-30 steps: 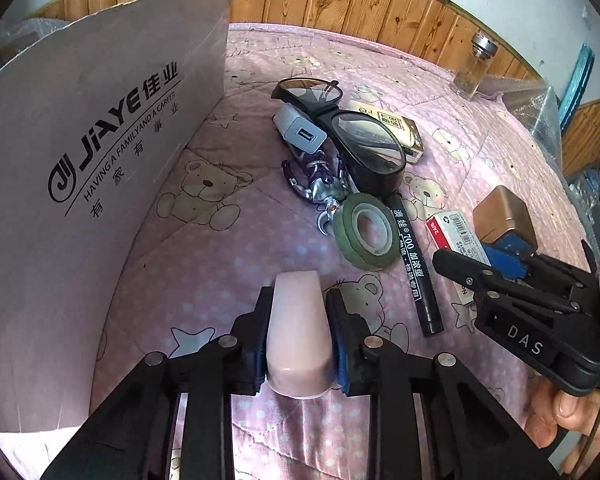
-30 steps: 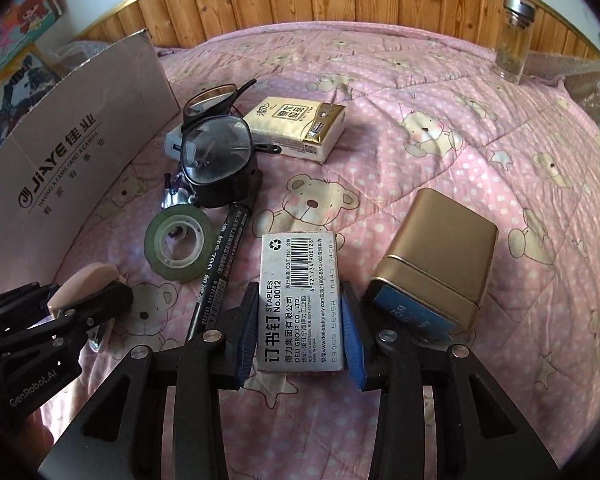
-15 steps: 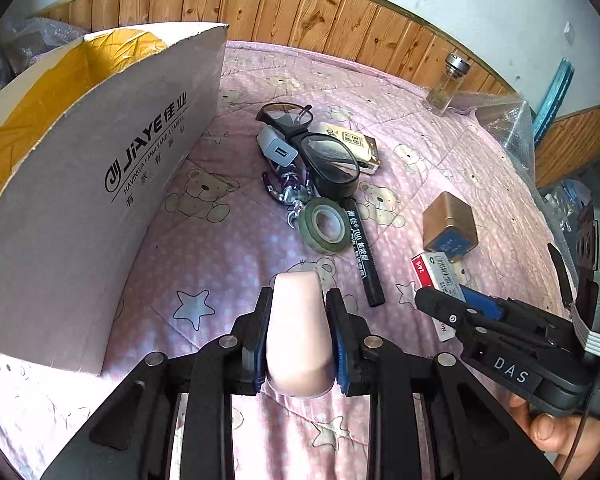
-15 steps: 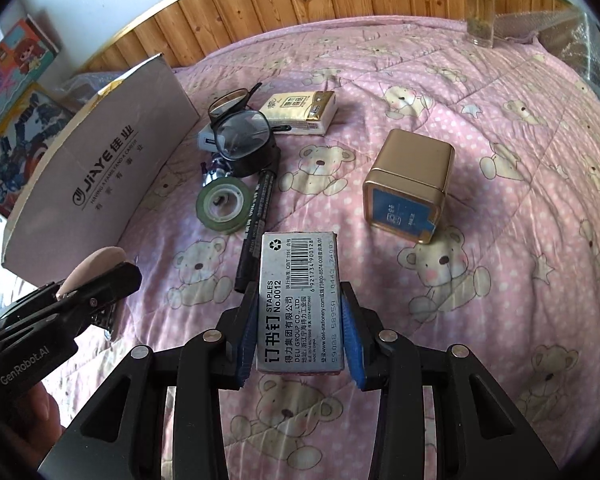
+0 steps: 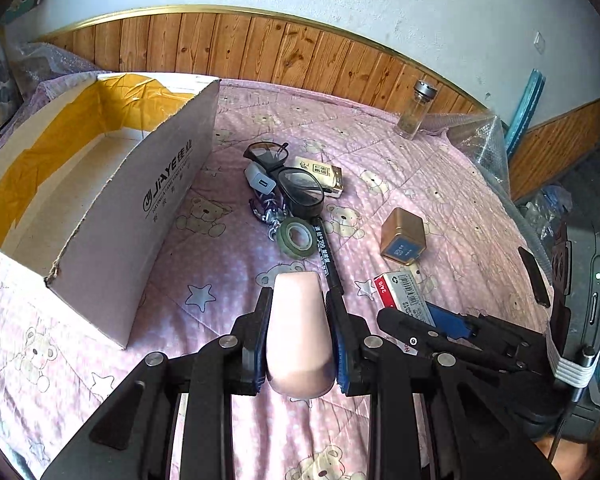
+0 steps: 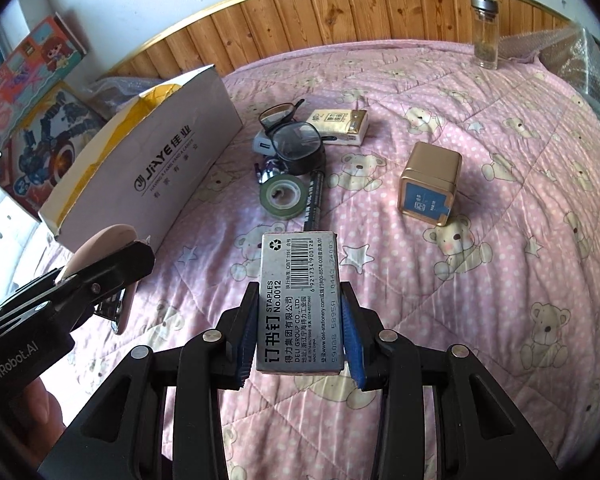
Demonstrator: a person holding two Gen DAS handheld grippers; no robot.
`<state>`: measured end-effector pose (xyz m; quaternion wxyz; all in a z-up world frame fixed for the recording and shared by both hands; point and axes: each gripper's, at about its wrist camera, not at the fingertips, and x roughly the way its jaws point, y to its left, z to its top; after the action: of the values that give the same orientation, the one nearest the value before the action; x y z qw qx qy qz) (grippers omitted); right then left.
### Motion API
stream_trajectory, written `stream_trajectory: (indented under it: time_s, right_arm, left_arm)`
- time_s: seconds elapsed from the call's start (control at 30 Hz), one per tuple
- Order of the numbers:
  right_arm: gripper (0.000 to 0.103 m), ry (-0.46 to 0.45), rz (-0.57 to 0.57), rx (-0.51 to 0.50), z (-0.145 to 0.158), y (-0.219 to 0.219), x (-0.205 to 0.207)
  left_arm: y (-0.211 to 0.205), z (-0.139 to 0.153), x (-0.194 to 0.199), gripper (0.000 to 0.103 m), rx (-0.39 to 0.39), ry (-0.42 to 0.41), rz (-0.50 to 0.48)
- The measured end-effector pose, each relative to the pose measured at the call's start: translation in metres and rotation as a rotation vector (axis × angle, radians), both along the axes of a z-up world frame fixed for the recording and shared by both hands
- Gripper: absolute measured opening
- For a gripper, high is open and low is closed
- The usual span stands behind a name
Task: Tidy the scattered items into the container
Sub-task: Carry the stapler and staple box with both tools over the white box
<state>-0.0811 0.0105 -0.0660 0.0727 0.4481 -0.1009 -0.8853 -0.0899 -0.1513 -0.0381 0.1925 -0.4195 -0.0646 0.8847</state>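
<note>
Left tool (image 5: 300, 336) clamps the pink case (image 5: 298, 332), right tool (image 6: 300, 328) the staple box (image 6: 300, 300); either could clip the carton's wall (image 5: 140, 216) near the bed's left edge and slip

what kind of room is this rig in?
Most likely a home bedroom: items lie on a pink teddy-bear quilt, wood wainscoting lines the wall, and toy boxes are stacked beside the cardboard box.

An open white cardboard box (image 5: 156, 208) with yellow tape lining its inside sits at the left. A pale pink rounded stapler (image 5: 298, 332) and a grey box of staples (image 6: 300, 300) are held above the bedspread, clamped between gripper fingers.
</note>
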Motion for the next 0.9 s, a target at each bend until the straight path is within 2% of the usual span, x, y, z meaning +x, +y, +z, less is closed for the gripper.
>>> stream_trajectory:
  time_s: [0.23, 0.5, 0.9]
  right_arm:
    - [0.039, 0.021, 0.018, 0.005, 0.009, -0.017, 0.018]
    - [0.039, 0.036, 0.07, 0.03, 0.017, -0.046, 0.033]
    - [0.039, 0.118, 0.185, 0.058, 0.05, -0.097, 0.049]
  left_arm:
    - [-0.009, 0.009, 0.018, 0.027, 0.006, 0.011, 0.002]
    - [-0.032, 0.014, 0.029, 0.027, -0.014, -0.015, 0.066]
    - [-0.064, 0.044, 0.045, 0.027, -0.045, 0.057, 0.133]
